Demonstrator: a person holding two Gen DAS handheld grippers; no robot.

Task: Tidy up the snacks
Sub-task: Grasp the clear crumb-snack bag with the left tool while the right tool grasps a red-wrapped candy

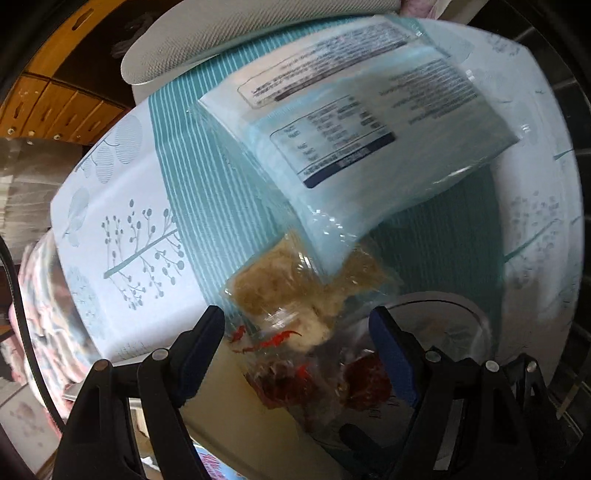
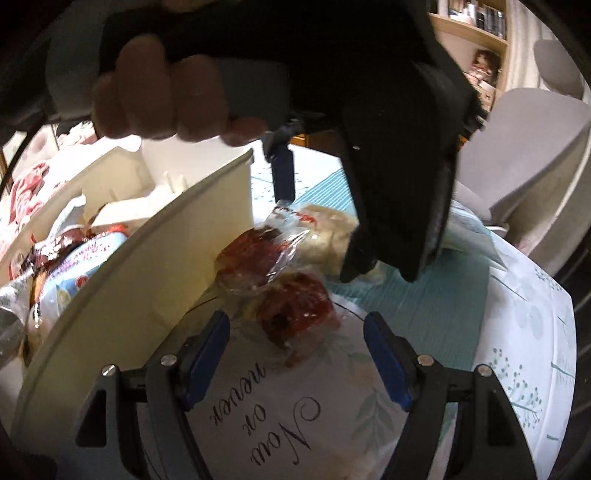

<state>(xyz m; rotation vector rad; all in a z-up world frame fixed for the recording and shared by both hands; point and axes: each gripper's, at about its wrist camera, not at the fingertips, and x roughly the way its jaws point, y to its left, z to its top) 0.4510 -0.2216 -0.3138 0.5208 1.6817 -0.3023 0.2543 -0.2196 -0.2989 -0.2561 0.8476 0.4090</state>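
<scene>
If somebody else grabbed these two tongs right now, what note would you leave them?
Left gripper: open, empty, poised over the clear bag of pastries.
Right gripper: open, empty, near the red pastries at that bag's end.
The bag lies on the table, partly over a round plate, beside the white bin. A light blue packet lies beyond it.
Done: some snacks already sit in the bin.
Left: the pastry bag and blue packet.

You're working in a home, at a table under a leaf-printed teal tablecloth (image 1: 122,229). Beyond the table's far edge stands a grey upholstered chair (image 2: 524,147), and behind that chair a wooden bookshelf (image 2: 476,33) holds books. Wooden drawers (image 1: 62,107) sit past the table's other side.
</scene>
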